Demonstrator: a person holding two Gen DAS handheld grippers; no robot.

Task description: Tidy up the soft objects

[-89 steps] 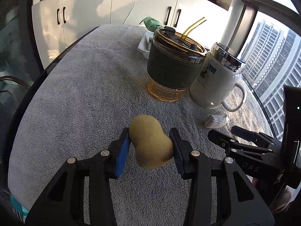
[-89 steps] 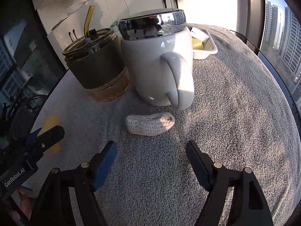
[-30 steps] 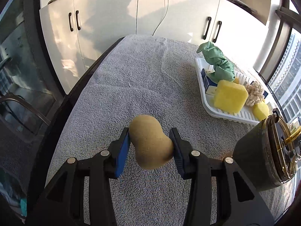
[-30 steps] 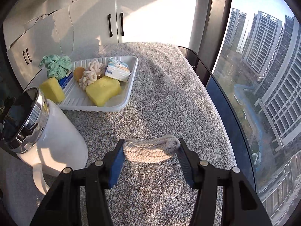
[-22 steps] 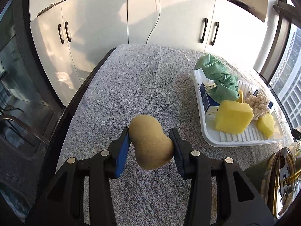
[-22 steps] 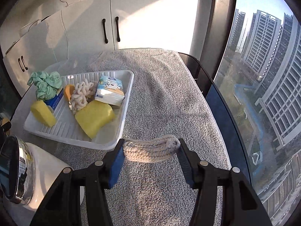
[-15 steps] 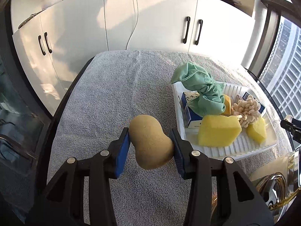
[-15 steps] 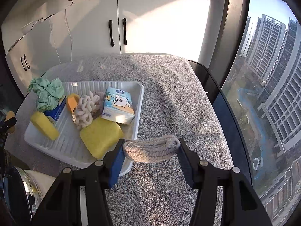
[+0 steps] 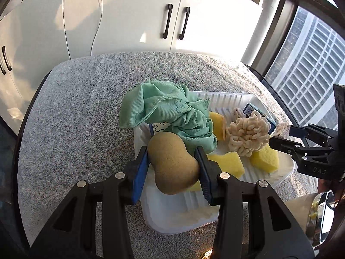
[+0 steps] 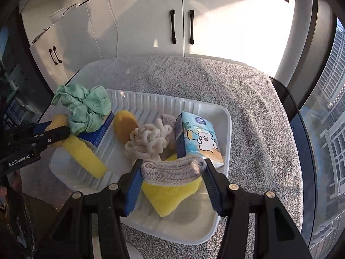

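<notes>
My left gripper (image 9: pixel 172 161) is shut on a tan peanut-shaped sponge (image 9: pixel 170 172), held above the left edge of a white ribbed tray (image 9: pixel 172 211). My right gripper (image 10: pixel 172 172) is shut on a knitted beige cloth (image 10: pixel 172 169), held above the tray's (image 10: pixel 194 233) near right part. The tray holds a green cloth (image 9: pixel 168 112), a cream rope knot (image 10: pixel 148 140), yellow sponges (image 10: pixel 86 157), an orange sponge (image 10: pixel 125 125), a blue box (image 10: pixel 99 133) and a tissue pack (image 10: pixel 198 140). Each view shows the other gripper at its side: the right gripper (image 9: pixel 284 135), the left gripper (image 10: pixel 57 127).
A grey towel (image 9: pixel 75 118) covers the table, bare to the left of the tray and behind it. A chrome-lidded mug (image 9: pixel 321 215) stands close by at the near right. White cabinets (image 9: pixel 129 21) rise behind the table, and a window (image 10: pixel 330 108) runs along the right.
Both grippers have carried their loads across the towel to the tray and now hang over it. The mug and tumbler have slid out toward the frame edges.
</notes>
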